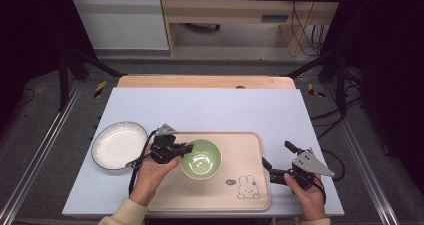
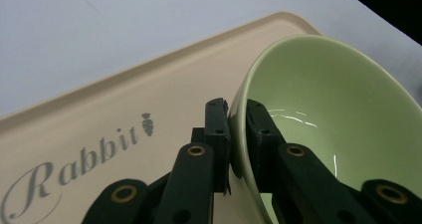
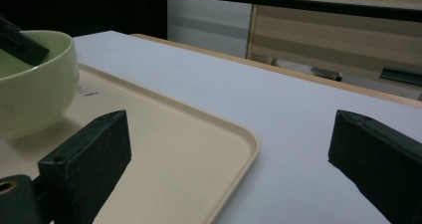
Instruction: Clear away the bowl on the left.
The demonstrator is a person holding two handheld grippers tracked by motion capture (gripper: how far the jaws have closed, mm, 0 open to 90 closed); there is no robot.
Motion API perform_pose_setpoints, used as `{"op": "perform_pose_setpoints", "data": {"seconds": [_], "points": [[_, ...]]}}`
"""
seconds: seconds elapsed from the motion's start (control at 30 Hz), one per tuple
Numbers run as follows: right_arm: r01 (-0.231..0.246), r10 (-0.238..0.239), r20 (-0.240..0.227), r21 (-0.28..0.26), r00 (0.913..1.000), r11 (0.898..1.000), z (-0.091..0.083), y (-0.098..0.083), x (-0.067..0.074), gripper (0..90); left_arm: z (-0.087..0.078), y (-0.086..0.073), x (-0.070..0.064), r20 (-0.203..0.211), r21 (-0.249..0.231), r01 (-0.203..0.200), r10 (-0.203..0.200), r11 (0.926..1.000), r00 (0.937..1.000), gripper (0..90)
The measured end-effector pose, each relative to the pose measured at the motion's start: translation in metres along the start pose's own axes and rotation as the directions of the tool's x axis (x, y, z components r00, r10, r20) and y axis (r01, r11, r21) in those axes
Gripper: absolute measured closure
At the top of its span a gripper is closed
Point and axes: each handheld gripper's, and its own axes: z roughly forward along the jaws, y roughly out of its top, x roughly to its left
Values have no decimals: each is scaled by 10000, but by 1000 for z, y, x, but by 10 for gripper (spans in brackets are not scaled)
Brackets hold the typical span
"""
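While our left gripper (image 1: 186, 148) clamped the green bowl (image 1: 201, 158) by its rim on the tray (image 1: 250, 185), our right gripper (image 1: 277, 167) waited released beside the tray; next probably lifting the bowl steadily

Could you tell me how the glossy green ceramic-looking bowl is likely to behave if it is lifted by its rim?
The glossy green bowl looks rigid, so the rim should not flex. Its glaze shines, so it may slip between the left gripper, whose jaws pinch only one side of the rim. Held off-centre above the beige plastic tray, it would probably tilt, and could chip if dropped.
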Motion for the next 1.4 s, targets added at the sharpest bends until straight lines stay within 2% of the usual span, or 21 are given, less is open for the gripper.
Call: {"op": "perform_pose_setpoints", "data": {"seconds": [0.33,0.57,0.8,1.03,1.13,1.4], "points": [[-15,15,-56,-60,10000,10000,-1,1,-2,33,11,1,-5,70,509,-250,247,9984,9997,819],[36,-36,-124,-3,9999,10000,0,0,0,34,16,-1,-4,119,587,-198,192,9981,9997,819],[-175,173,-89,-165,9998,9997,-2,1,-2,33,22,-1,-3,174,679,-100,88,9976,9998,819],[-191,190,-100,-132,9998,9997,-1,0,-2,33,26,-2,1,253,862,-62,40,9963,9997,818],[-220,218,-114,-169,9997,9996,-1,0,-2,33,27,-4,3,331,845,117,-145,9964,9993,818],[-208,206,-126,-180,9997,9996,-1,0,-4,34,27,-5,8,374,1099,155,-197,9938,9991,824]]}}
